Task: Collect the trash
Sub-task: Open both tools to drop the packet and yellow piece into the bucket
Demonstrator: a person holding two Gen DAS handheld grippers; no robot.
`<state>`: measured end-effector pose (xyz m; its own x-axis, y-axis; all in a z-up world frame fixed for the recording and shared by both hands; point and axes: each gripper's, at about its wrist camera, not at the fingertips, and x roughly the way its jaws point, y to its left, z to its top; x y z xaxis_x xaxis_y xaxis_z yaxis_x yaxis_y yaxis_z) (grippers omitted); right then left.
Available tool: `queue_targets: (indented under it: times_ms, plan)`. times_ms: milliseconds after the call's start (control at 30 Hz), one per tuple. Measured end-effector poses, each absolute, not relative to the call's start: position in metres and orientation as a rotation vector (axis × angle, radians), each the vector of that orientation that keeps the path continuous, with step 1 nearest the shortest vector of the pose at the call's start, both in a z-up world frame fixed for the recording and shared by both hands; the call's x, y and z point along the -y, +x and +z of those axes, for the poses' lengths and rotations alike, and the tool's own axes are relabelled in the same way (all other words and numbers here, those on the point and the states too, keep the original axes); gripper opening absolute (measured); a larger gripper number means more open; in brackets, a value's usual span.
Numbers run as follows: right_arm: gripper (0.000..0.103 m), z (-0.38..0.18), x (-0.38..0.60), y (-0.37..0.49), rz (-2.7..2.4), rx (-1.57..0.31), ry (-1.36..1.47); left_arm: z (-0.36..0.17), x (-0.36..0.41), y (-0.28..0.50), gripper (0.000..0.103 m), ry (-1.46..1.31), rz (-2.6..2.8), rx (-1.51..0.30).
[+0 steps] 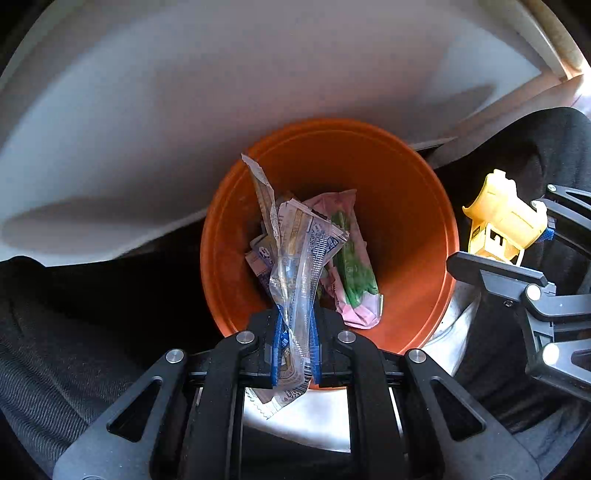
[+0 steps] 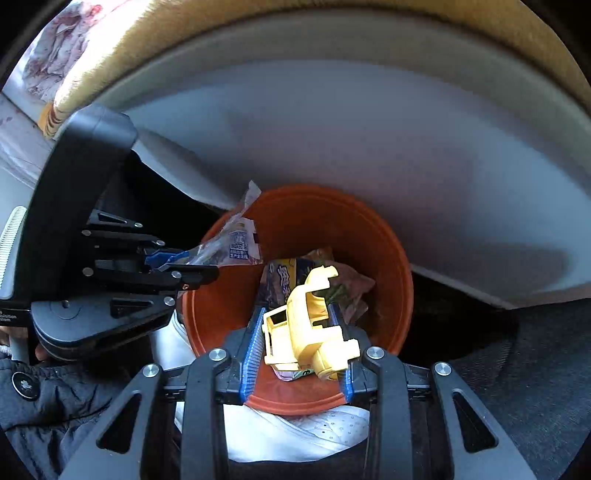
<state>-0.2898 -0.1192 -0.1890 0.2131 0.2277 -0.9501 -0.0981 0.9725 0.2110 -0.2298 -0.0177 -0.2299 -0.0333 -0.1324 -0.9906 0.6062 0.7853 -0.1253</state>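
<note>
An orange bin stands on the floor below both grippers; it also shows in the right wrist view. Inside lie a pink and green wrapper and other wrappers. My left gripper is shut on a clear plastic wrapper and holds it over the bin's near rim; the wrapper also shows in the right wrist view. My right gripper is shut on a yellow plastic piece above the bin. That piece shows at the right in the left wrist view.
A white table edge curves just behind the bin. Dark trousers and a white shoe lie near the bin. A tan cushion lies beyond the table.
</note>
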Motion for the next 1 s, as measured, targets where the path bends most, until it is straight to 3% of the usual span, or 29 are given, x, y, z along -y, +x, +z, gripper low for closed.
queue_targets:
  times_ms: [267,300,333,367,400,433,767,1000]
  plan:
    - [0.035,-0.198,0.116,-0.272,0.231,-1.379,0.117,-0.237,0.025,-0.214,0.012,0.397,-0.613,-1.544]
    - [0.036,-0.199,0.116,-0.271,0.23,-1.38,0.114,-0.24,0.024,-0.214,0.019,0.4,-0.604,-1.546]
    - [0.048,-0.201,0.117,-0.269,0.229,-1.381,0.112,-0.24,0.024,-0.213,0.041,0.398,-0.603,-1.552]
    - [0.054,-0.201,0.118,-0.268,0.224,-1.377,0.109,-0.24,0.024,-0.213,0.055,0.396,-0.597,-1.551]
    - [0.058,-0.201,0.12,-0.269,0.215,-1.365,0.109,-0.239,0.023,-0.212,0.077,0.387,-0.593,-1.543]
    - [0.058,-0.199,0.121,-0.268,0.208,-1.356,0.11,-0.235,0.022,-0.212,0.08,0.374,-0.593,-1.531]
    - [0.061,-0.175,0.147,-0.276,0.144,-1.3,0.147,-0.22,0.015,-0.214,0.08,0.338,-0.595,-1.507]
    - [0.078,-0.128,0.164,-0.294,0.115,-1.183,0.148,-0.165,0.004,-0.225,0.08,0.401,-0.584,-1.292]
